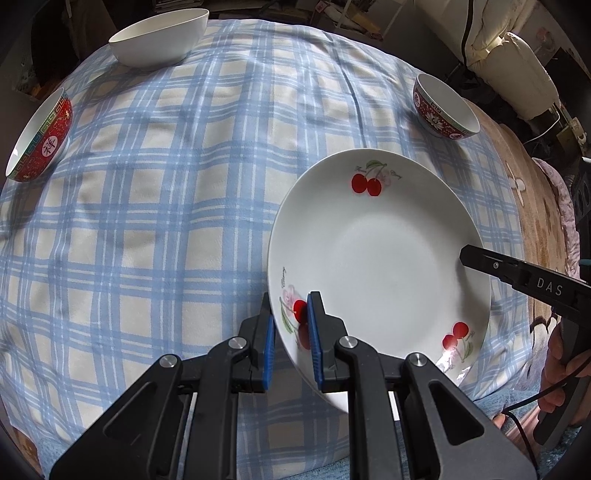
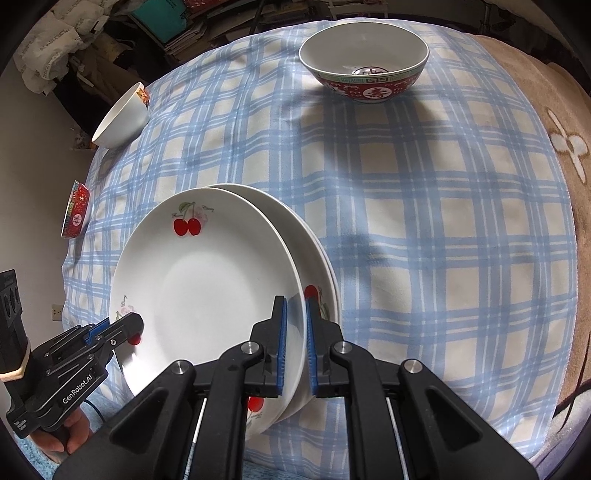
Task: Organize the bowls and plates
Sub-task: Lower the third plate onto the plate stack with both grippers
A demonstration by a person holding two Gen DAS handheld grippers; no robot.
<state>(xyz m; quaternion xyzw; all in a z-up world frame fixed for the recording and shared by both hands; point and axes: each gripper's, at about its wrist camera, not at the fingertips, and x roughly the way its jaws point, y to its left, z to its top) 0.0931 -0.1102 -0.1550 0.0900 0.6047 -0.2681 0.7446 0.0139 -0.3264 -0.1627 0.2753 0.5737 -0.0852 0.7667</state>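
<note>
1. The left gripper (image 1: pixel 290 317) has its blue pads (image 1: pixel 314 332) clamped narrowly on the near-left rim of the top cherry plate (image 1: pixel 380 258), one pad under the rim and one on the printed face.
2. The right gripper (image 2: pixel 295 325) is pinched nearly closed on the opposite rim of the same top cherry plate (image 2: pixel 207 288); its pads (image 2: pixel 282 343) sit on either side of the plate edge.
3. In the right wrist view that plate sits tilted on a stack of plates (image 2: pixel 317 254), whose rims show just behind and to the right of the held one.
4. Seen from the left gripper, the right one reaches in from the right edge, a hand (image 1: pixel 565 373) wrapped around its handle.
5. Further out from the left gripper, a red patterned bowl (image 1: pixel 445 107) stands beyond the plate to the right, another red bowl (image 1: pixel 40 136) far left, and a plain white bowl (image 1: pixel 159 37) at the far left edge of the surface.
6. From the right gripper, the large red patterned bowl (image 2: pixel 364 59) stands well ahead, upright.
7. All rest on a blue-and-cream plaid cloth (image 1: pixel 166 221); to its right lies a brown blanket with a white flower motif (image 2: pixel 565 147).
8. Beyond the surface, the room is cluttered: stacked papers and books (image 2: pixel 184 33) and a white padded bundle (image 1: pixel 517 66).
</note>
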